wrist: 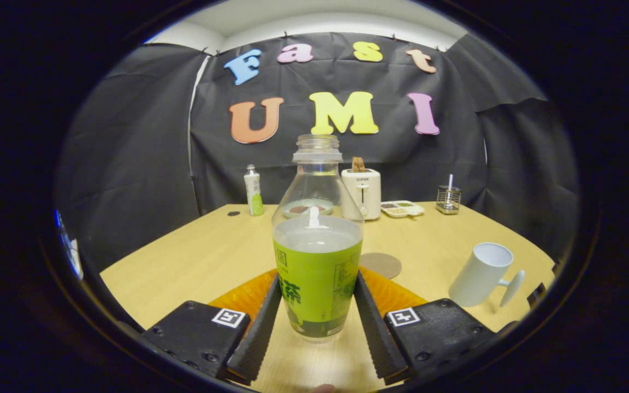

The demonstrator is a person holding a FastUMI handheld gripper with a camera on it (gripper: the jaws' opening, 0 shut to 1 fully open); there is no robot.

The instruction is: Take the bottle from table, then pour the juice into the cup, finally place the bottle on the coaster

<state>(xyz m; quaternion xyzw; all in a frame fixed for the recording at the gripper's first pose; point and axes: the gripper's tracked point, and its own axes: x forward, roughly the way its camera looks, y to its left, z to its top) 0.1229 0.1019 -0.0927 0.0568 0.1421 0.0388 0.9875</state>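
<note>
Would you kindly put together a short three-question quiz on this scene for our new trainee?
1. True or false: the clear plastic bottle with the green label has no cap on.
2. Which lies just beyond the bottle on the light wooden table?
A. a red plate
B. a round brown coaster
C. a blue bowl
3. Fill in: the white mug with a handle stands tilted off to the ___ of the gripper.

Key
1. True: the neck is open.
2. B.
3. Right. The fingers sit against both sides of the bottle's label, the bottle between them.
</note>
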